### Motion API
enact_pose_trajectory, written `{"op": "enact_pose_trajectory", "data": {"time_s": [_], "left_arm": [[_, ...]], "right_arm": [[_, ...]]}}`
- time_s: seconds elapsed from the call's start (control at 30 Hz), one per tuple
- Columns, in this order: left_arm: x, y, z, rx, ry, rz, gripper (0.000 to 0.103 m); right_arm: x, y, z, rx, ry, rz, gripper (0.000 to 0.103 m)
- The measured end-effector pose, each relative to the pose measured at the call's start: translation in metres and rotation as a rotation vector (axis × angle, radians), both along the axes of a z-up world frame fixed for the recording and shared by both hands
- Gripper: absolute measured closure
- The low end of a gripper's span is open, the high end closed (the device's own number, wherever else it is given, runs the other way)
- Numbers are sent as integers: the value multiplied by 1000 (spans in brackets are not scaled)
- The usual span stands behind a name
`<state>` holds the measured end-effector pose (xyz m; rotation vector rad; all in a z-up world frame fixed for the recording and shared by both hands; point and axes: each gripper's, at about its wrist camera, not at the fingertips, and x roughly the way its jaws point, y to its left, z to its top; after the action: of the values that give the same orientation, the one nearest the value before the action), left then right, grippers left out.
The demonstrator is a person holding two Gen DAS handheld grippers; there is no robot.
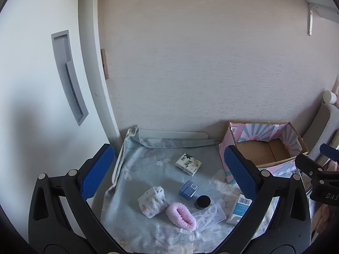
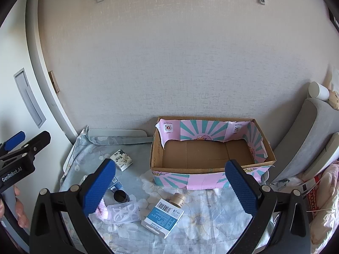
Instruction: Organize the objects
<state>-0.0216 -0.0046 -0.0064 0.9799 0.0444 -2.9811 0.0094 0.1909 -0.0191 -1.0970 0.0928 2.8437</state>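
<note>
Both tools spread wide, holding nothing: left tool [image 1: 169,169] above pink scrunchie [image 1: 181,214], long axis diagonal; right tool [image 2: 169,190] nearer blue-white carton [image 2: 163,218], before empty cardboard box [image 2: 262,148].

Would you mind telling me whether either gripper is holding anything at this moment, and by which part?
Nothing is held. The left gripper and the right gripper are both open, with nothing between the fingers; the items lie loose on the floral cloth.

Left tool [image 1: 168,174] and right tool [image 2: 170,187] both gape wide (nothing held).
</note>
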Motion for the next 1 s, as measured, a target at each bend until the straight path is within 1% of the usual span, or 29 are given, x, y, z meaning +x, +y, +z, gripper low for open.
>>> {"op": "enact_pose_trajectory", "data": {"time_s": [0.23,1.0], "left_arm": [[-1,-2,0,1,-1,1,0],[11,-2,6,17,-7,1,0]], "right_arm": [[0,-1,0,13,-1,10,0],[11,-1,8,5,19,34,0]]}}
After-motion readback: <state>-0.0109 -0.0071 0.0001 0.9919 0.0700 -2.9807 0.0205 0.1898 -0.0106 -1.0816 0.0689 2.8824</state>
